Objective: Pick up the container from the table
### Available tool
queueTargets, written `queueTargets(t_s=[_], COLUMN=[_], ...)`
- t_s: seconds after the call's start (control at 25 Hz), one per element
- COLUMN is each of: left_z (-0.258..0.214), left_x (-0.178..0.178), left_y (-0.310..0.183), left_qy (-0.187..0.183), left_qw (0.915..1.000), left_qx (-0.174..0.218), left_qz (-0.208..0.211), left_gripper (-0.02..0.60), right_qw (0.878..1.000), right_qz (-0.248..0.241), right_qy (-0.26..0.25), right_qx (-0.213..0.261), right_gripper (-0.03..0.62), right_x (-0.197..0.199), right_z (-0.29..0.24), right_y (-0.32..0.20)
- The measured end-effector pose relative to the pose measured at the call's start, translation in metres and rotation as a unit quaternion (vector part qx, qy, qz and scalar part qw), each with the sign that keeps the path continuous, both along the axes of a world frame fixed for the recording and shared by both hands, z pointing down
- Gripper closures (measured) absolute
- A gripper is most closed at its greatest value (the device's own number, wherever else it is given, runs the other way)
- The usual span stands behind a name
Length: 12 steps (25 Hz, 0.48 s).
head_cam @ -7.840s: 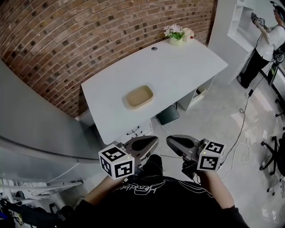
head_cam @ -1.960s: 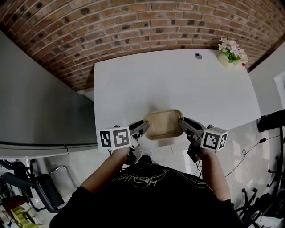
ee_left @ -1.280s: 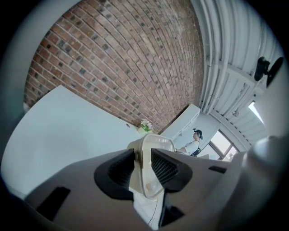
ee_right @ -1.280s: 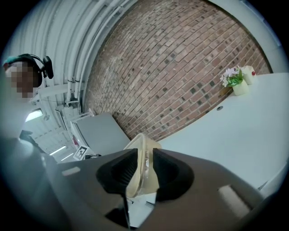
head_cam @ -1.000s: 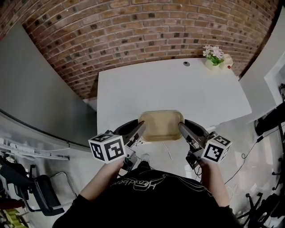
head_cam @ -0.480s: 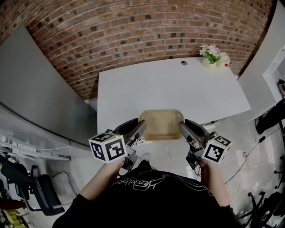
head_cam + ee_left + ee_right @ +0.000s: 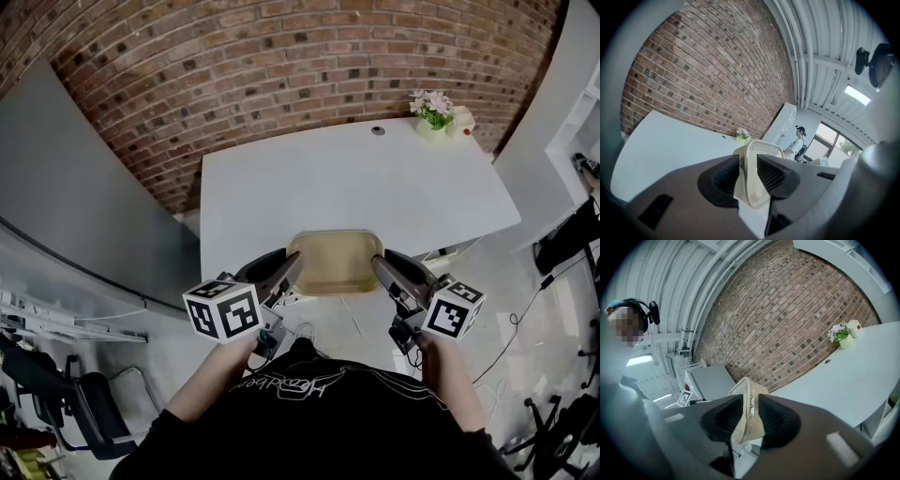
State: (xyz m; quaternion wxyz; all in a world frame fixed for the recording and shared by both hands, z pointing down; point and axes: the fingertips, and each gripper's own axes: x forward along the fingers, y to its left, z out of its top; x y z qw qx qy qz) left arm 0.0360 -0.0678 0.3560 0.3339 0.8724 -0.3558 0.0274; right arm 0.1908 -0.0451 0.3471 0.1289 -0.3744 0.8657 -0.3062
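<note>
The container (image 7: 333, 262) is a flat tan tub. It sits between the two grippers at the near edge of the white table (image 7: 281, 187), about the middle of that edge. Part of it sticks out past the edge, toward the person. It looks as if it is up off the table a little, but the head view does not show a gap for sure.

The long way of the container runs side to side, from one gripper to the other. The left gripper (image 7: 287, 270) is at its left short end. The right gripper (image 7: 381, 270) is at its right short end. Neither hand is nearer than the other, as each one has its own end.

In the left gripper view, the thin wall of the container stands right between the two dark pads. One pad is inside the tub and one is outside, and both press on the wall. The right gripper view shows the same thing at the other end. So each gripper is closed down to a thin gap and has hold of the rim.

The container looks empty, with only its smooth tan floor showing.

A small pot of flowers (image 7: 431, 114) stands at the far right corner of the table, well apart from the container. It is not in the way, so the lift most likely just needs both hands to go up together and stay level.
</note>
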Motion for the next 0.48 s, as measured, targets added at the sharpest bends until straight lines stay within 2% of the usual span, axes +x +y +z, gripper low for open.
queueTargets(t_s=[0.48], left_z=[0.001], left_x=[-0.005], left_y=[0.012], left_qy=[0.003], left_qw=[1.0], left_qx=[0.003], left_qz=[-0.004], left_gripper=[0.46], right_qw=[1.0], right_qz=[-0.006], right_qy=[0.006], right_qx=[0.008], right_gripper=[0.487], right_x=[-0.004], right_z=[-0.001], right_y=[0.011])
